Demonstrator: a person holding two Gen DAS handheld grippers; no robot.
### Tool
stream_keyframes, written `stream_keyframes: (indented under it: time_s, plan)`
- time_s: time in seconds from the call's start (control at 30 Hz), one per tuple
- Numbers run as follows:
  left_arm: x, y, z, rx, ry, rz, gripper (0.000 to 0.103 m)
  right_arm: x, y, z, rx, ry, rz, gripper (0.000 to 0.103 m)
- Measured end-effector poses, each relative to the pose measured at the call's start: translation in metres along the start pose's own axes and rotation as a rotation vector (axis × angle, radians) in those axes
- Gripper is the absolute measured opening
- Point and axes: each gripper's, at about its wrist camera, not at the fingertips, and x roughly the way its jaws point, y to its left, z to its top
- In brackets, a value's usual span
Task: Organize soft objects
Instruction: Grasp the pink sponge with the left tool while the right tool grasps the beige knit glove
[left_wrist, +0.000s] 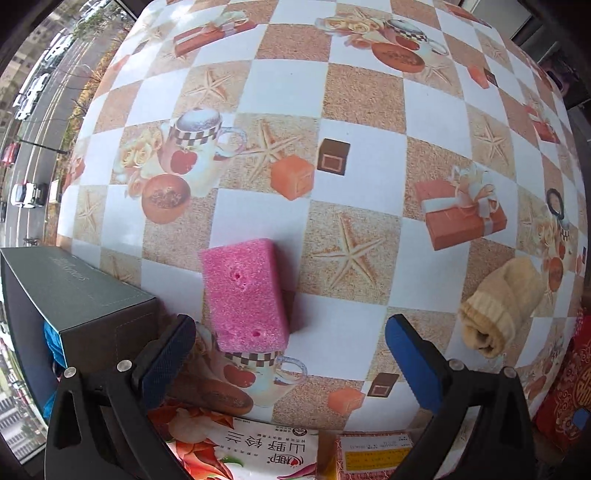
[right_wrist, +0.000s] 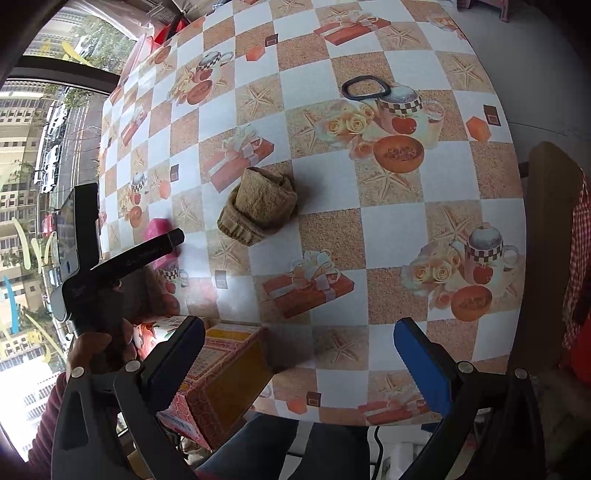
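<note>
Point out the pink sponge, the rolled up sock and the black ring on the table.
pink sponge (left_wrist: 245, 295), left wrist view, middle of its top face.
rolled sock (right_wrist: 260, 205), right wrist view, middle of the bundle.
black ring (right_wrist: 351, 85), right wrist view, left side of its rim.

Two wrist fisheyes, both angled down over the table (left_wrist: 362, 92).
Left view sits close above the sponge (left_wrist: 245, 295); right view looks from the near edge. Both show the sock (right_wrist: 258, 206).
</note>
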Motion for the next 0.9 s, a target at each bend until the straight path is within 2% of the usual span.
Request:
stream_keyframes:
  time_s: [0.1,0.2,0.43,0.53,0.63,0.67,0.77,0.9]
  plan:
    - [0.010,0.012,0.010,-0.022,0.027,0.018,0.103,0.010,0.010,0.011,-0.053,-0.011,-0.048,0.103]
    - [0.021,0.028,0.011,-0.054,0.047,0.008,0.103,0.026,0.029,0.024,-0.139,-0.020,-0.088,0.103]
    - [0.043,0.042,0.018,-0.087,0.079,-0.014,0.103,0.076,0.076,0.052,-0.366,-0.049,-0.195,0.103]
    - [0.054,0.047,0.023,-0.096,0.095,-0.018,0.103,0.097,0.082,0.063,-0.398,-0.045,-0.228,0.103]
    - [0.062,0.049,0.029,-0.114,0.092,-0.062,0.103,0.118,0.082,0.071,-0.408,-0.029,-0.253,0.103]
    - [0.066,0.033,0.027,-0.114,0.095,-0.070,0.103,0.126,0.083,0.073,-0.412,-0.023,-0.263,0.103]
    - [0.073,0.035,0.037,-0.128,0.121,-0.107,0.103,0.144,0.081,0.076,-0.424,-0.002,-0.294,0.103]
    - [0.080,0.042,0.045,-0.147,0.142,-0.130,0.103,0.151,0.078,0.075,-0.436,-0.032,-0.334,0.103]
